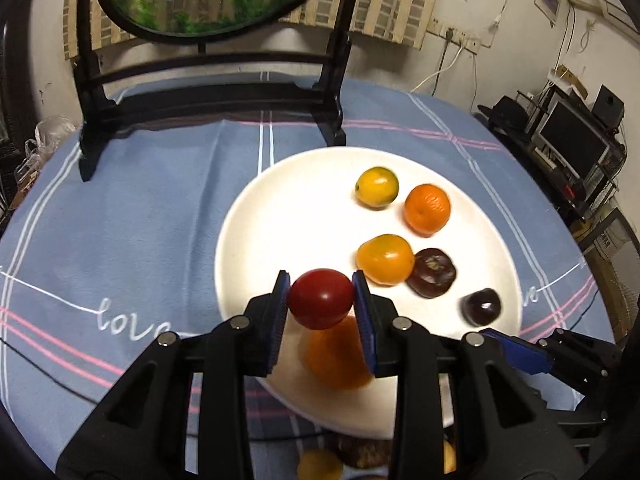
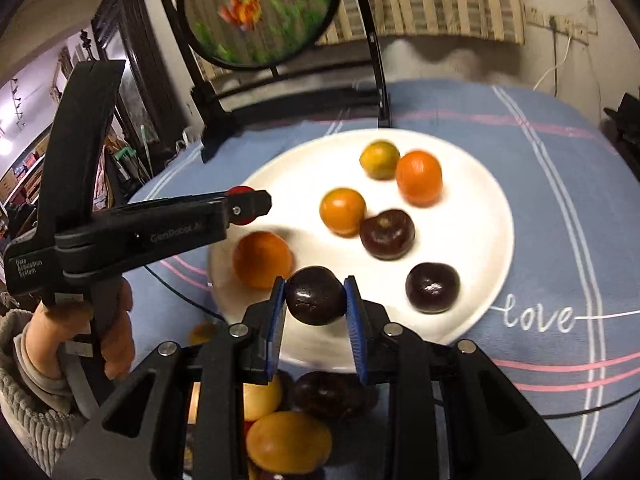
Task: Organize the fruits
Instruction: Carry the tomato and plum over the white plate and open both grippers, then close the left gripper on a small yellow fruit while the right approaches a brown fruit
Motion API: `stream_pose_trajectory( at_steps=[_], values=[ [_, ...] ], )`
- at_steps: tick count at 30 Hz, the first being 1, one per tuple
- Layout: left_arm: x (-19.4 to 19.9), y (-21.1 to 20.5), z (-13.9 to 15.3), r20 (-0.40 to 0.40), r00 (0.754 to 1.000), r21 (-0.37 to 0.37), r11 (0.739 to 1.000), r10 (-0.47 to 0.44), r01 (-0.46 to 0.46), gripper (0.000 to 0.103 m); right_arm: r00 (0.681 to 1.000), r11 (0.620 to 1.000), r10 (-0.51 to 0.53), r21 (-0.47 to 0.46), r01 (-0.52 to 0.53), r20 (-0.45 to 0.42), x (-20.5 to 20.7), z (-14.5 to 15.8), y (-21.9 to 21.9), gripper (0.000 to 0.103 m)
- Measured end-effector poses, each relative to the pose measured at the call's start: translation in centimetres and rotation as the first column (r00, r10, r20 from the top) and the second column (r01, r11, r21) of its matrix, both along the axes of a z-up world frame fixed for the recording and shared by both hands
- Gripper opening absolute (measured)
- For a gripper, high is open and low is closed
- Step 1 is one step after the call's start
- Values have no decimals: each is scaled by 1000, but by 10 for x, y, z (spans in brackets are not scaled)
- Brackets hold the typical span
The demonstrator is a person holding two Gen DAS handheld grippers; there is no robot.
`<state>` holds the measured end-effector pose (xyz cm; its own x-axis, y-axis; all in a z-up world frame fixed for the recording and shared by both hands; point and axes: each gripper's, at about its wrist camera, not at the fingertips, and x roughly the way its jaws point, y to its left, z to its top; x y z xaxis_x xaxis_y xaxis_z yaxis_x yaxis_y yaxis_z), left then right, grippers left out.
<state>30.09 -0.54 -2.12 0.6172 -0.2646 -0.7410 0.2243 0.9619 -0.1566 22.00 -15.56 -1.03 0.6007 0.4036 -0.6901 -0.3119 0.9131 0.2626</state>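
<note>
Above the round white plate's (image 1: 248,216) bare left half, your left gripper (image 1: 321,300) clamps a red tomato (image 1: 320,298). Only the right wrist view shows your right gripper (image 2: 316,296) gripping a dark purple fruit (image 2: 316,295) over the near rim.

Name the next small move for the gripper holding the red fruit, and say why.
Probably carry it on over the white plate and lower it onto the bare part. The left gripper is shut on the red fruit, held above the plate's near edge, while orange and dark fruits already fill the far side.
</note>
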Motion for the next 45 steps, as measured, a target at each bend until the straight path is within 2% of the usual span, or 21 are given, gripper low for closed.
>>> stream_pose_trajectory(
  at_steps=[1,3,4,5,6,13,17,19,21,23,28,32,36,38,40,45],
  values=[
    [2,0,-4,-7,1000,7,1000,-4,4,37,1000,1000,-7,3,7,-10,3,-2,-1,30],
    [4,2,-5,0,1000,4,1000,4,-4,57,1000,1000,-13,-18,13,-21,4,-5,-1,32],
    [4,4,-4,4,1000,0,1000,10,-10,60,1000,1000,-17,-25,16,-17,4,-6,-1,36],
    [5,6,-3,7,1000,-6,1000,15,-15,61,1000,999,-22,-25,22,-11,3,-5,-3,57],
    [6,7,-2,8,1000,-11,1000,17,-17,61,999,999,-38,-17,38,7,0,-4,-6,66],
    [-6,12,8,36,999,-9,1000,29,-28,73,992,997,-82,13,81,98,-16,12,-23,67],
    [-41,20,11,69,997,25,999,39,-41,83,990,994,-107,23,105,91,-22,15,-35,68],
    [-60,26,10,72,997,43,998,37,-41,85,987,992,-125,44,121,97,-32,18,-43,76],
    [-83,33,10,86,996,58,997,36,-41,91,980,985,-164,72,156,112,-45,21,-52,97],
    [-99,40,5,92,995,66,997,44,-50,93,972,978,-196,97,184,131,-57,23,-59,98],
    [-109,54,-19,16,997,61,995,77,-78,93,963,959,-252,158,236,92,-74,17,-83,98],
    [-111,48,-23,11,999,61,997,43,-43,93,959,949,-275,180,259,67,-73,15,-92,98],
    [-105,38,-34,-20,999,130,991,39,-36,93,962,950,-268,176,256,45,-70,13,-90,98],
    [-101,40,-37,-27,998,149,988,48,-44,97,963,952,-264,173,253,44,-70,14,-89,98],
    [-101,49,-32,-17,997,137,988,72,-69,97,963,952,-265,171,253,51,-71,16,-89,98],
    [-104,78,-19,50,979,153,967,198,-203,97,959,950,-274,171,260,66,-74,18,-91,98]
  ],
)
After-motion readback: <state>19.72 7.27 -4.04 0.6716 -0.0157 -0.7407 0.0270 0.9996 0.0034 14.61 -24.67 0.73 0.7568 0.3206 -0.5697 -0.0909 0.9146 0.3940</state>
